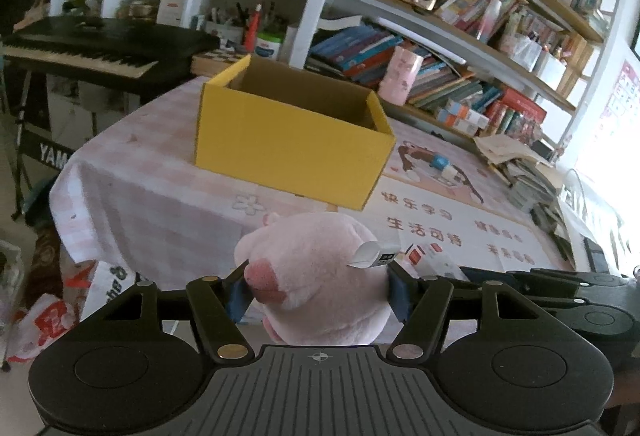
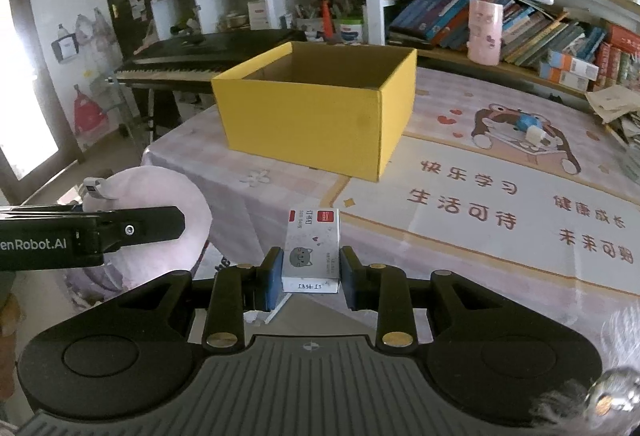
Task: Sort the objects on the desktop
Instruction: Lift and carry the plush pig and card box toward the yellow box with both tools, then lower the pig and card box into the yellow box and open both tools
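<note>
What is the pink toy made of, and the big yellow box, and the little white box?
The pink toy looks like soft plush fabric: its surface is fuzzy and it bulges between the pads. The yellow box seems to be cardboard, matte, with a brown inside and folded edges. The little white box looks like thin printed card, smooth with sharp corners.

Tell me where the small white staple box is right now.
The small white staple box is clamped in the right tool, in front of the yellow cardboard box.
</note>
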Available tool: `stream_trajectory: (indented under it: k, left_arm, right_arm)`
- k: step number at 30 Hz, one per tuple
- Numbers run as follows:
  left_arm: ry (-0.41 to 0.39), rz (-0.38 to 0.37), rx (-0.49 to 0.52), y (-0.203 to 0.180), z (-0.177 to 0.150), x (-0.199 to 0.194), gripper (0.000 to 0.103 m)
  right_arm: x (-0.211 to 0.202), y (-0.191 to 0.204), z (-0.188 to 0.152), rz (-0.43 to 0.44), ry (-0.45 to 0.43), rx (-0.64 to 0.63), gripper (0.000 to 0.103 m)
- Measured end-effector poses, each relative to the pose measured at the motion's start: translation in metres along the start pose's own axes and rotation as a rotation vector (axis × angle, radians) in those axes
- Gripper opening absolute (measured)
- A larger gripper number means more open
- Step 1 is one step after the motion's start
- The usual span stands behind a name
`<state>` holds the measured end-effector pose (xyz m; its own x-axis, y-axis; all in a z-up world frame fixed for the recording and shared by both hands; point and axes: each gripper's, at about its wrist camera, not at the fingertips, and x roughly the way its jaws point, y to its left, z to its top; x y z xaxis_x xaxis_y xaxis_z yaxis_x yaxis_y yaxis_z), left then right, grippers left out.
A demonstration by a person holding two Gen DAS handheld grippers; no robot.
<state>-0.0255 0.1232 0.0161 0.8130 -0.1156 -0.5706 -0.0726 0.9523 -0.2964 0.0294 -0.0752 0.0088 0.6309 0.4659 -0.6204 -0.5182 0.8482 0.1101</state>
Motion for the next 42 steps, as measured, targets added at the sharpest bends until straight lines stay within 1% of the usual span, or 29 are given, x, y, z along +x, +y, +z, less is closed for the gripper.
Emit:
stream_trajectory:
  k: [10, 14, 18, 26, 32, 37, 40, 42]
  left_arm:
    - [-0.02, 0.058, -0.053, 0.013, 0.003, -0.003, 0.066]
    - [-0.051, 0.088, -0.068, 0.019, 0.012, -0.002, 0.066]
    - [-0.083, 0.099, -0.067, 0.019, 0.029, 0.008, 0.066]
    - [-0.162, 0.098, -0.043, 0.011, 0.078, 0.04, 0.066]
    - [-0.191, 0.105, -0.022, 0.008, 0.111, 0.07, 0.066]
    - [-0.2, 0.113, 0.003, 0.004, 0.134, 0.099, 0.066]
    - [-0.192, 0.117, 0.019, 0.002, 0.145, 0.116, 0.066]
    - [-0.173, 0.12, 0.038, 0.0, 0.152, 0.129, 0.066]
  right_arm:
    - [0.017, 0.01, 0.015, 0.062, 0.014, -0.061, 0.027]
    - [0.025, 0.008, 0.026, 0.082, 0.0, -0.062, 0.027]
    - [0.034, 0.003, 0.042, 0.097, -0.028, -0.061, 0.027]
    - [0.058, -0.018, 0.09, 0.116, -0.089, -0.07, 0.027]
    - [0.086, -0.039, 0.128, 0.125, -0.111, -0.086, 0.027]
    - [0.108, -0.052, 0.15, 0.136, -0.108, -0.112, 0.027]
    - [0.123, -0.058, 0.161, 0.139, -0.092, -0.129, 0.027]
    - [0.135, -0.063, 0.167, 0.134, -0.071, -0.137, 0.027]
